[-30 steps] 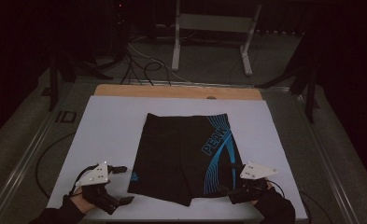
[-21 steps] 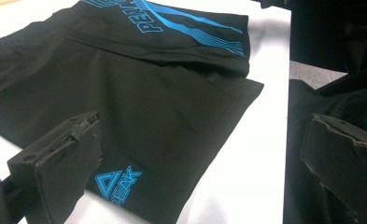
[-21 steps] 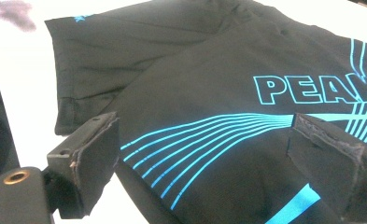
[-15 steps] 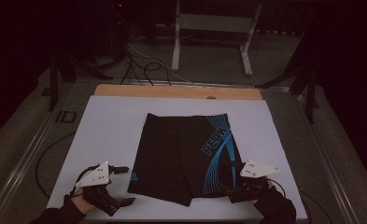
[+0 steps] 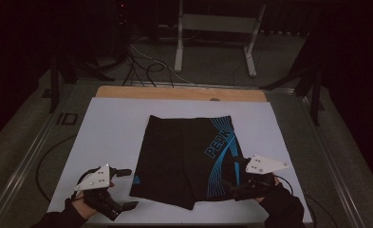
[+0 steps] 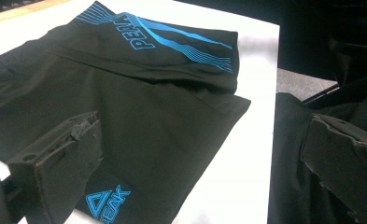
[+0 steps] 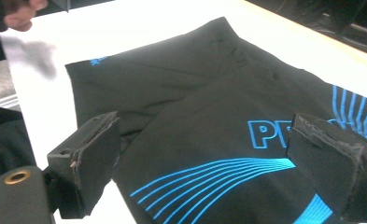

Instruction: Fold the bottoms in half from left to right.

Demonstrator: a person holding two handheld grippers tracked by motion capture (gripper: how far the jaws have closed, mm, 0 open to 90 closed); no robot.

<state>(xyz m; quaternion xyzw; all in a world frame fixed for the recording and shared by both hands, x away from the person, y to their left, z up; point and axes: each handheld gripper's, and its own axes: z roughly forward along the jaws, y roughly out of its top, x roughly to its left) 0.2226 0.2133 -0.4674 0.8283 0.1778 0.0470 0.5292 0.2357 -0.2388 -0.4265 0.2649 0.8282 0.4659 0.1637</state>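
Shorts (image 5: 189, 159) on white table (image 5: 113, 133) (dark room)

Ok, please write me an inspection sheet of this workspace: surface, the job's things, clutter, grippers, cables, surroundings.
Surface: white sheet over the table; a wooden edge shows at the far side.
Job's things: black shorts with blue PEAK print, lying flat, one leg overlapping the other.
Clutter: nothing seen.
Grippers: left gripper near the shorts' near-left corner, jaws open, holding nothing; right gripper at the shorts' near-right edge, jaws open on either side of the fabric.
Cables: dark cable curving off the table's left side; a tangle of cables on the floor beyond.
Surroundings: dark room; white metal stand behind the table.
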